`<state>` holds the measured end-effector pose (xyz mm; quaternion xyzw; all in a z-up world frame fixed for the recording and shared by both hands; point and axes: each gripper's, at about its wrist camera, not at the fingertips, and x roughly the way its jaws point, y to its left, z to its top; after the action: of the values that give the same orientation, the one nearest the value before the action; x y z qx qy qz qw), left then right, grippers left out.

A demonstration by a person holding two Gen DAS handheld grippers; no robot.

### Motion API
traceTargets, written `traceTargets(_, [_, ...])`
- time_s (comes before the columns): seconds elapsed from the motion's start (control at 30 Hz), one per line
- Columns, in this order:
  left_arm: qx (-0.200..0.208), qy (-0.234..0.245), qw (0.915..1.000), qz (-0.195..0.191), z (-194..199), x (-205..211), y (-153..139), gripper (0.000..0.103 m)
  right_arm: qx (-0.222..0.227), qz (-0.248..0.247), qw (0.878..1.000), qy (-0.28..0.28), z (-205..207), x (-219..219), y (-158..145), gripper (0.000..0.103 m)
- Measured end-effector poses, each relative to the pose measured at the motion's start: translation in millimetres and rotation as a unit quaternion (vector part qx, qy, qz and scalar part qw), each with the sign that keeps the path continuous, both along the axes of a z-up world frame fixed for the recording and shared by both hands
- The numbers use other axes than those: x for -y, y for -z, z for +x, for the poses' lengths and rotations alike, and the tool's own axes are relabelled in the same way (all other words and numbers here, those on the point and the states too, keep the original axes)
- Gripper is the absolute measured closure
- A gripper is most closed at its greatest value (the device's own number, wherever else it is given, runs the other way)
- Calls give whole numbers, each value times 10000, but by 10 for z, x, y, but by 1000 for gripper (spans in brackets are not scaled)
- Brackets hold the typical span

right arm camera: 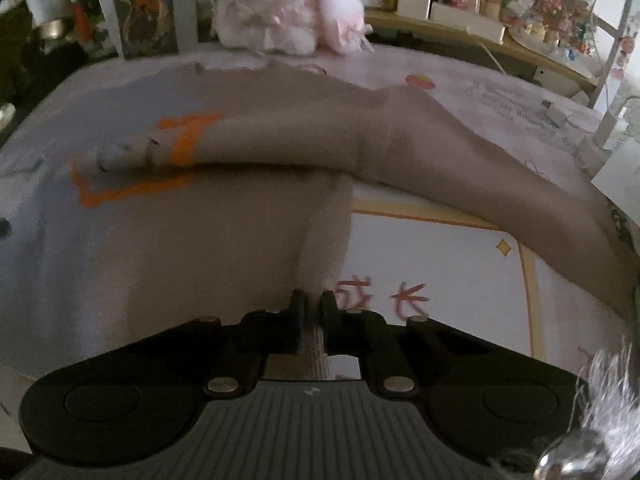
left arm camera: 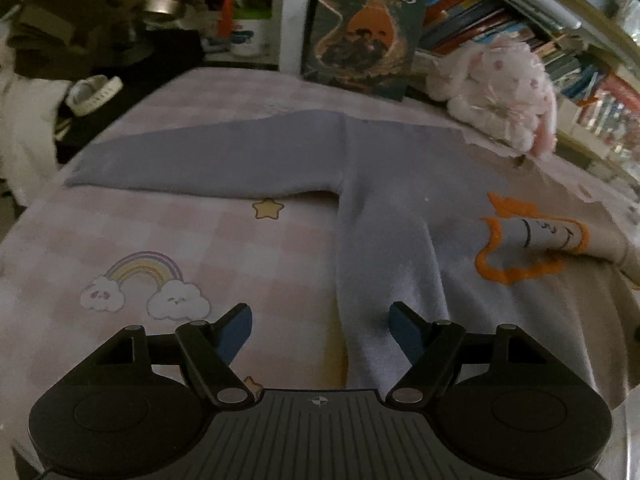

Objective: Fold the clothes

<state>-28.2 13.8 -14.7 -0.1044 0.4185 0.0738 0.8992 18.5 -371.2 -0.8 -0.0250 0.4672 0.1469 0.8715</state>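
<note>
Sweatshirt [left arm camera: 400, 208] lies flat, hem near, one sleeve stretching left over bare bedsheet [left arm camera: 160, 240]; left gripper [left arm camera: 320, 320] gapes empty, right gripper [right arm camera: 313, 304] pinches its hem.

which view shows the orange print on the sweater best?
Left wrist. The orange print on the sweater shows almost its full outline there, with a folded-in sleeve cuff lying across it. In the right wrist view the print is blurred and largely covered by the tan sleeve.
</note>
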Motion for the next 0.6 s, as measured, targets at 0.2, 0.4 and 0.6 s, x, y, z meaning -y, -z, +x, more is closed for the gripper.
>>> traceTargets(0.2, [-161, 676, 9966, -441, 95, -191, 78, 26, -49, 639, 9963, 573, -536, 11, -443, 96])
traceTargets(0.4, [-279, 1232, 9903, -584, 131, -228, 82, 34, -529, -300, 9906, 1227, -1062, -172, -74, 95])
traceTargets(0.6, [-394, 1261, 9887, -710, 101, -267, 66, 43, -126, -228, 9779, 2073, -1202, -177, -75, 75])
